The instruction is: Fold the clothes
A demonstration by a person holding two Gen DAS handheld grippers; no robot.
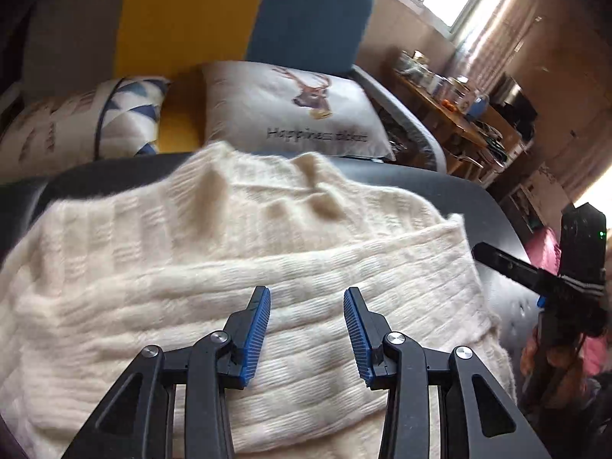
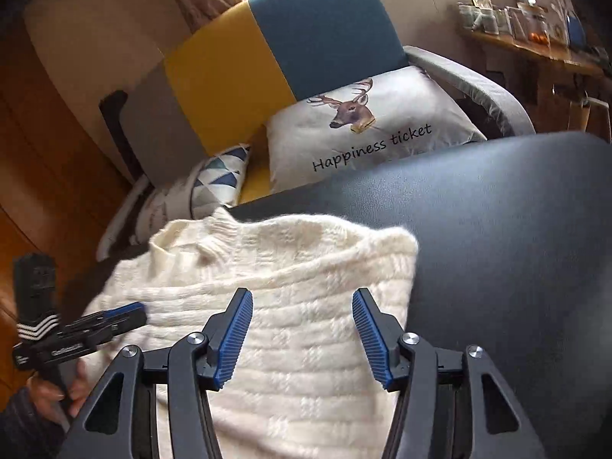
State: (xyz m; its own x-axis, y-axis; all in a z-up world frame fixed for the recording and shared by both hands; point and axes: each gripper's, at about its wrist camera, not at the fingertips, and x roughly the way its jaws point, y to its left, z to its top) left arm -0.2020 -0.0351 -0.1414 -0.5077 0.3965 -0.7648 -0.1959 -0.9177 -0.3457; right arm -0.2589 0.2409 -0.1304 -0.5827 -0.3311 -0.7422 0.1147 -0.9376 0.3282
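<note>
Cream knit sweater [image 1: 244,267] lies partly folded on dark padded surface [image 2: 497,229], in front of deer cushion [image 2: 367,126]. Left gripper [image 1: 307,329] over sweater's near half, blue fingers [image 1: 256,332] spread apart, nothing between them; knit directly beneath, contact unclear. Right gripper [image 2: 302,334] over sweater's right portion, fingers [image 2: 233,340] likewise spread, empty. Sweater's right edge just beyond right finger. Hand [image 2: 72,386] holds left gripper's handle at sweater's left edge.

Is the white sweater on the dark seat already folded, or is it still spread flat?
Partly folded. The white sweater has one layer doubled across its body, with the fold edge visible, and it lies on the dark seat.
</note>
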